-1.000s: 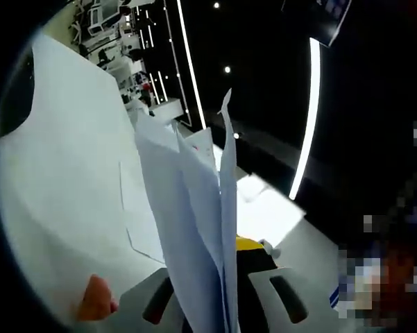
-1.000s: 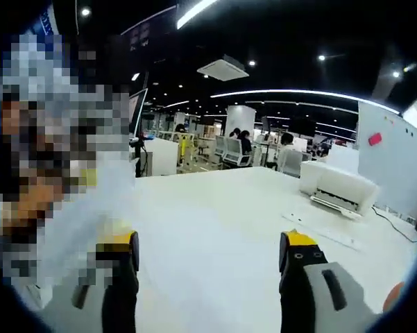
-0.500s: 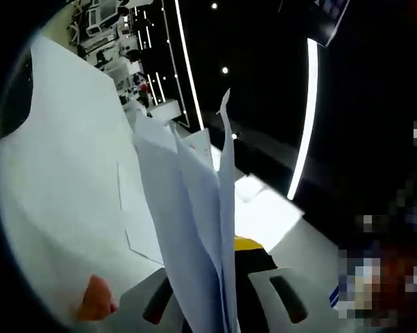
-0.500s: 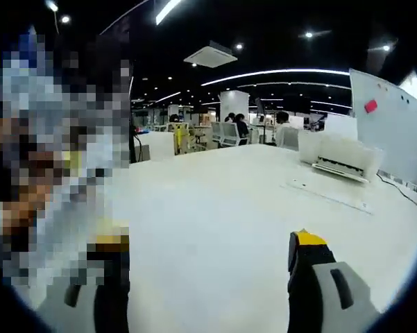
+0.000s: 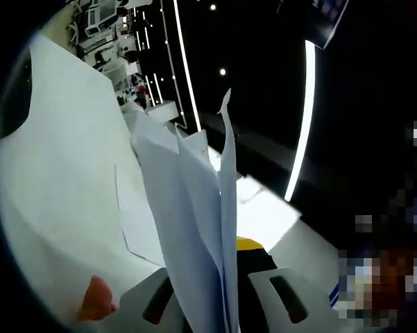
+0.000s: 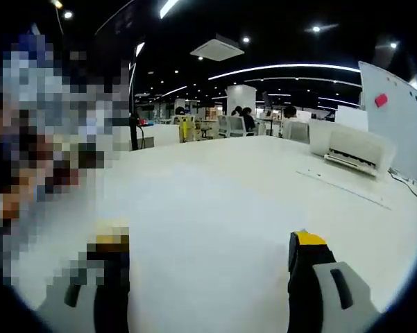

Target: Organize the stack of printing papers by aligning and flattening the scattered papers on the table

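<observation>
**Sheaf of paper held upright in gripper**

The left gripper [image 5: 218, 295] clamps a sheaf of white papers [image 5: 194, 229] at the lower centre of the frame, the sheets standing on edge and fanning apart toward the top. A white table [image 5: 62, 187] fills the left side, with loose sheets [image 5: 135, 222] lying flat on it. A long ceiling light strip [image 5: 302, 125] runs down the dark right half.

White papers [image 5: 194, 229], white table [image 6: 215, 201], yellow-tipped black right hand-held gripper [image 6: 208, 253].
</observation>
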A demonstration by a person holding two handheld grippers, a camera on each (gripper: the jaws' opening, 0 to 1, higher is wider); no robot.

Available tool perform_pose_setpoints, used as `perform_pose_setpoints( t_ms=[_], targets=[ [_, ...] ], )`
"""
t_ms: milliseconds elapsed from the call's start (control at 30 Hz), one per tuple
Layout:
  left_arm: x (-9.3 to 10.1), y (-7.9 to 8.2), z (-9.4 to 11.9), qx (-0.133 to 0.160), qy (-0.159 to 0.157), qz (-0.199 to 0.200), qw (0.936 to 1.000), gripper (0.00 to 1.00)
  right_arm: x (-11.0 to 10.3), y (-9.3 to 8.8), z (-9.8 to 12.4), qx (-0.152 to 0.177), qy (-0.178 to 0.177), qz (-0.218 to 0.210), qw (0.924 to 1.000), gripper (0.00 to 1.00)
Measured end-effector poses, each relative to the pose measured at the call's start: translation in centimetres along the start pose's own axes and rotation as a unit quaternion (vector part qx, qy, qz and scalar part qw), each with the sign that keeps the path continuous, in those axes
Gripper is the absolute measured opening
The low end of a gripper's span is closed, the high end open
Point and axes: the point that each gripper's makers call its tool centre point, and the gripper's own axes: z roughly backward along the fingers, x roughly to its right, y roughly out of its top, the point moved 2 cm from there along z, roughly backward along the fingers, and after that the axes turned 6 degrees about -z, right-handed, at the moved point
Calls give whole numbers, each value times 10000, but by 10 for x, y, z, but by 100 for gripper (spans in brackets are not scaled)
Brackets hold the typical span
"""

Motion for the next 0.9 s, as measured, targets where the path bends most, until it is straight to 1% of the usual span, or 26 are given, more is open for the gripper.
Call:
perform_pose_setpoints(
  t_ms=[100,133,233,400,467,533,600,633,767,900],
  targets=[
    [0,0,0,0,-10,-1,10000,6,-1,-4,-1,-31,39,-107,9999,90],
    [0,0,0,0,-8,-4,10000,6,-2,-7,-2,-108,50,-103,9999,90],
    [1,-1,0,-2,-7,-2,10000,6,-5,-10,-4,-31,43,-45,10000,90],
    [1,-2,0,-1,4,-14,10000,6,-6,-6,-7,360,48,-83,9993,90],
    [1,-1,0,1,6,-14,10000,6,-6,-5,-7,423,75,-52,9991,90],
    [-1,1,0,0,8,-15,10000,6,-10,0,-4,765,104,-39,9970,90],
    [-1,2,0,1,8,-16,10000,6,-9,0,-3,817,91,-47,9966,90],
    [-2,2,0,0,15,-16,10000,6,-8,1,-4,836,33,-66,9965,90],
    [-1,0,0,6,39,-17,10000,6,-6,1,-7,700,-150,-118,9974,90],
    [-1,-1,0,23,54,-12,10000,6,-6,1,-6,697,-140,-116,9974,90]
  ],
)
